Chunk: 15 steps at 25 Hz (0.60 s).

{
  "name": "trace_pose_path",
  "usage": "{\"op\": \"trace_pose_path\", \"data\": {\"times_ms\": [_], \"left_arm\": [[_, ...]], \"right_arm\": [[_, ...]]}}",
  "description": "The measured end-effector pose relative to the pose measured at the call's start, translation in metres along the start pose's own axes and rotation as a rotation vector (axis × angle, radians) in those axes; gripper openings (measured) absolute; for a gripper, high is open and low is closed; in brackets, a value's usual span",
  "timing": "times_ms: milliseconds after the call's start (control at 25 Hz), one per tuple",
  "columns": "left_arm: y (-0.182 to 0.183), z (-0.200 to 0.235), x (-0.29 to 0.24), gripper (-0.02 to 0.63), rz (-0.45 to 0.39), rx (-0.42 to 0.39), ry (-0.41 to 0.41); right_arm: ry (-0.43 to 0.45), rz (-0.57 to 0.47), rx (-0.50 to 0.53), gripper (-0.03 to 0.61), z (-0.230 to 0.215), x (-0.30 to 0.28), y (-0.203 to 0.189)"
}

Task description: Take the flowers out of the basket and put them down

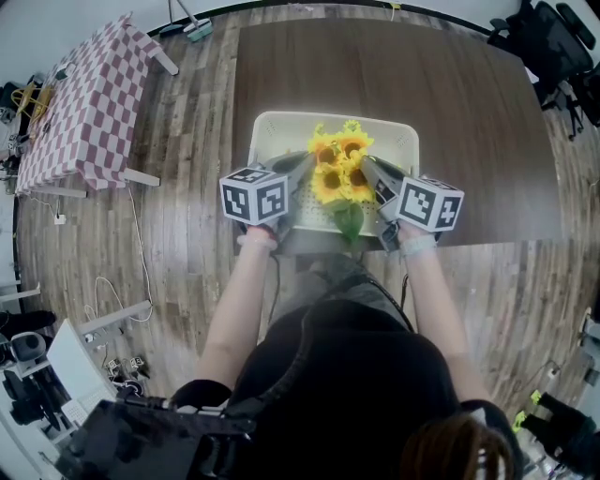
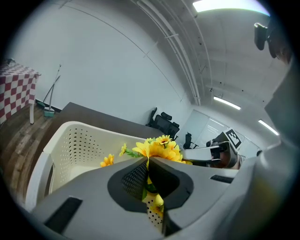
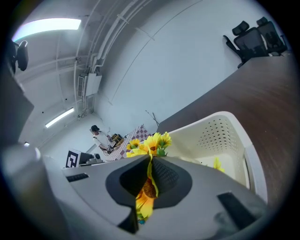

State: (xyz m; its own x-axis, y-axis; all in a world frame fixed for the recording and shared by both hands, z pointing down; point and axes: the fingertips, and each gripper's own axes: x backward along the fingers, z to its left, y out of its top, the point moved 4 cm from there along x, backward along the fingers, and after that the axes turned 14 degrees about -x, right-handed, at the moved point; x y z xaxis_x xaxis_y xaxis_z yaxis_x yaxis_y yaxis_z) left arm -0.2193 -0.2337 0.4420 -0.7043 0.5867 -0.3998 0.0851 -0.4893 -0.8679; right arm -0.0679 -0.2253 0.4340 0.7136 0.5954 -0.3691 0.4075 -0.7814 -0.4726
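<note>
In the head view the stems are hidden behind the yellow, brown-centred sunflowers (image 1: 339, 169) bunched above the perforated cream plastic basket (image 1: 272, 127), while the left gripper view shows the left gripper (image 2: 146, 163) pinched on a green stem and the right gripper view the right gripper (image 3: 150, 164) clamped on a bloom.

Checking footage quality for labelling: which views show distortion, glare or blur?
Head view: fisheye bends the table edges; flowers evenly lit, sharp. Left gripper view: dark rounded corners, ceiling light glares at top. Right gripper view: same dark corners, bright ceiling strip upper left.
</note>
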Motion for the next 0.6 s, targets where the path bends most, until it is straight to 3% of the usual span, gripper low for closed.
{"op": "trace_pose_path", "data": {"times_ms": [600], "left_arm": [[0.016,-0.016,0.029,0.003,-0.1,-0.075,0.031]], "right_arm": [[0.039,-0.053,0.042,0.009,0.028,0.012,-0.004]]}}
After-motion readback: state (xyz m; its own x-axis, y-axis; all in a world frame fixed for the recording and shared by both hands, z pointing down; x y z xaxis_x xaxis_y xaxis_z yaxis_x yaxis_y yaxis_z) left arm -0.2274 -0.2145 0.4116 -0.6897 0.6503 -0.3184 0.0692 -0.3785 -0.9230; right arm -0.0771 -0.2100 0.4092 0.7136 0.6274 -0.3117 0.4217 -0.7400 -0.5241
